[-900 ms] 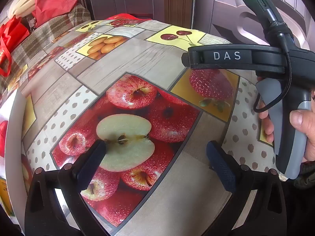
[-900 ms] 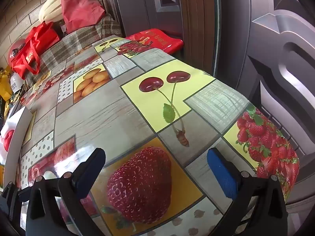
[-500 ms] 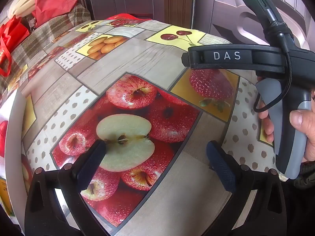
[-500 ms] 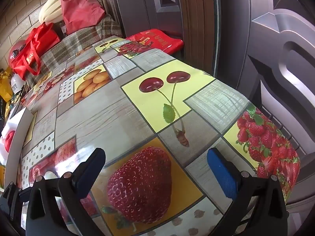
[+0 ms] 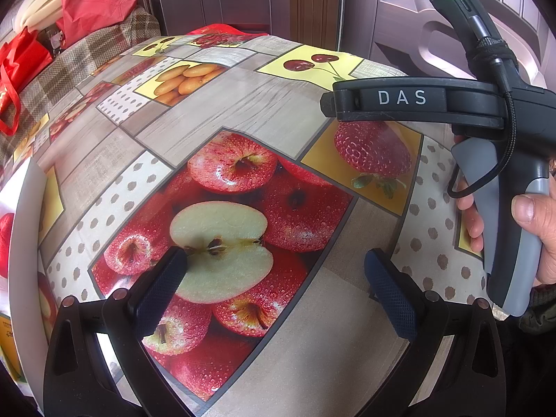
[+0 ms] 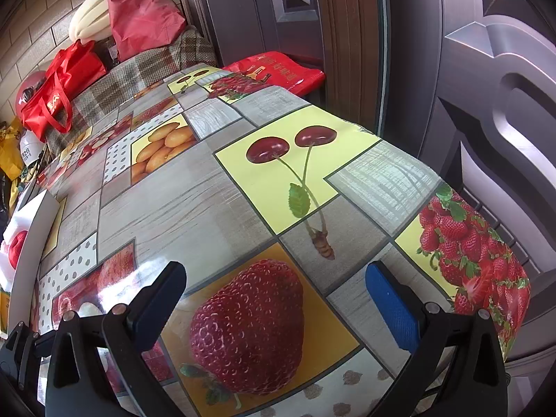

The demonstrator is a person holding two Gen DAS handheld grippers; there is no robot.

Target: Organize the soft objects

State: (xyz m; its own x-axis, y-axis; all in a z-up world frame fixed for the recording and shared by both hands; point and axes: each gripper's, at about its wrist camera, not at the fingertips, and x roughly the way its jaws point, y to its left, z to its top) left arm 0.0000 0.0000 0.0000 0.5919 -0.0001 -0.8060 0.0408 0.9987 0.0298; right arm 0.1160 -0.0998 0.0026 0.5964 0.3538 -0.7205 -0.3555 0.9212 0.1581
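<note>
My left gripper (image 5: pixel 274 271) is open and empty above the printed apple picture on the table's fruit-pattern cloth (image 5: pixel 215 118). My right gripper (image 6: pixel 276 285) is open and empty above the printed strawberry near the table's right end. The right gripper's handle, marked DAS (image 5: pixel 403 99), shows at the right of the left wrist view, held in a hand (image 5: pixel 531 215). A white tray or box (image 5: pixel 24 208) with something red in it (image 6: pixel 17 246) sits at the table's left edge. No soft object lies between either pair of fingers.
A plaid-covered surface (image 6: pixel 139 73) lies beyond the table's far end, carrying red bags (image 6: pixel 59 90), a pink-red bag (image 6: pixel 142 17) and a white cushion-like thing (image 6: pixel 90 21). A flat red bag (image 6: pixel 278 69) lies by the dark metal door (image 6: pixel 486 104). The table's edge drops off at the right.
</note>
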